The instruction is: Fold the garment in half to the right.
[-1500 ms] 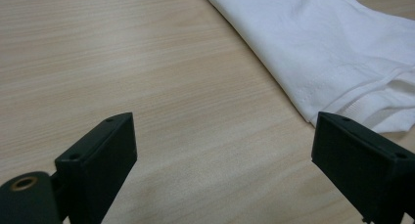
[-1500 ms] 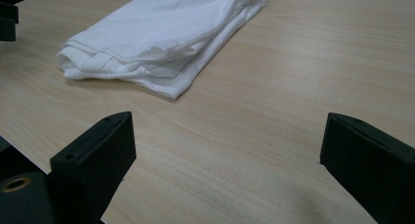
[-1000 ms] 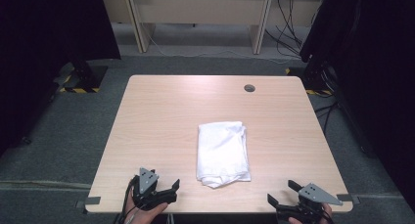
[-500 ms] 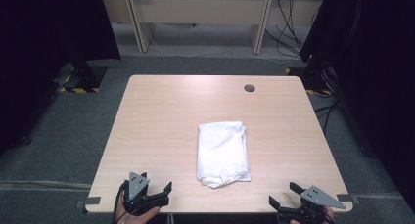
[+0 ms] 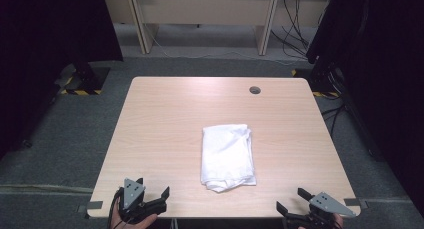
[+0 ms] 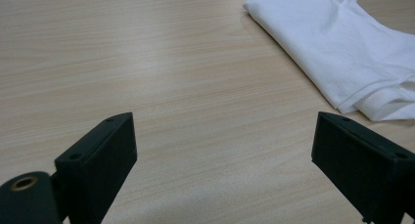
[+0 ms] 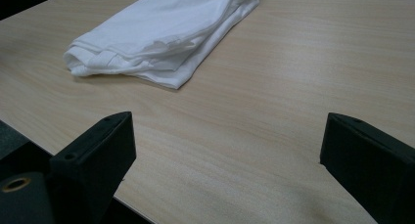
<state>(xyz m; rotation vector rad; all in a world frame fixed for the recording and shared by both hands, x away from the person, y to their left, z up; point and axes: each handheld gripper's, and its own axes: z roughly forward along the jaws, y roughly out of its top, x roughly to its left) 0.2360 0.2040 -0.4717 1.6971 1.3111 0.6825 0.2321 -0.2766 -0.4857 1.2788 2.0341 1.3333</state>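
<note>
Hovering at the near bench (image 5: pixel 165 119) edge with jaws wide and holding nothing, left gripper (image 5: pixel 150 201) and right gripper (image 5: pixel 295 205) well apart from the folded white cloth (image 5: pixel 227 156) lying mid-bench, untouched, any grasp likely yet to begin.

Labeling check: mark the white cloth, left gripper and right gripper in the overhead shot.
white cloth (image 5: pixel 227 156), high view, middle of the folded top layer.
left gripper (image 5: pixel 151 195), high view, between its open jaws.
right gripper (image 5: pixel 293 200), high view, between its open jaws.

Hands (image 5: pixel 131 222) cut off by the bottom edge at the counter's (image 5: pixel 165 119) near corners, white cloth (image 6: pixel 352 48) running off the right edge, its underside hidden.
</note>
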